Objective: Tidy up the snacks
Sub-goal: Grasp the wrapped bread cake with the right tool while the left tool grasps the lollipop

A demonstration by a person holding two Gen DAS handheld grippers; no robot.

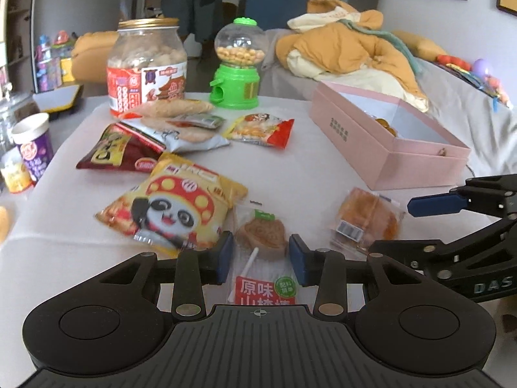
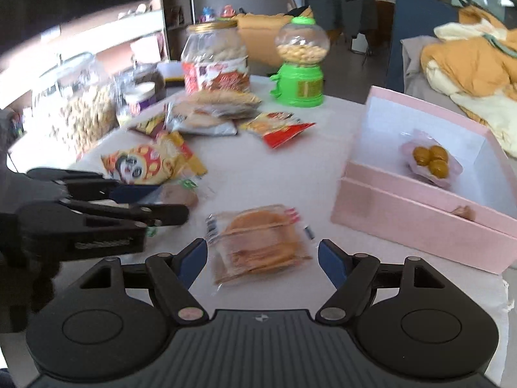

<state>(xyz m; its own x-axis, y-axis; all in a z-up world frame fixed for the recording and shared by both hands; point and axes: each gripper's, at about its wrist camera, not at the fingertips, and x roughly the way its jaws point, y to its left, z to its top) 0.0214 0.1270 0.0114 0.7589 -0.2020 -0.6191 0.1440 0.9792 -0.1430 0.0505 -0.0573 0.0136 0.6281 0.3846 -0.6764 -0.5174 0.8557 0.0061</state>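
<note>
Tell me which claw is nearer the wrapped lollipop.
Left. The left claw straddles the lollipop, a pad on each side. The right claw sits apart, around the wrapped cake.

lollipop pack (image 1: 261, 258): clear wrapper, brown candy on a white stick, red label; flat at 6 o'clock.
bread pack (image 2: 261, 242): clear wrapper, golden-brown, barcode; flat at 5 o'clock.
panda bag (image 1: 171, 210): yellow, tilted, 8 o'clock.
red-and-yellow packet (image 1: 258, 129): 12 o'clock.
pink box (image 2: 420, 220): open, 3 o'clock, holding a pouch of brown balls (image 2: 431, 161).
</note>
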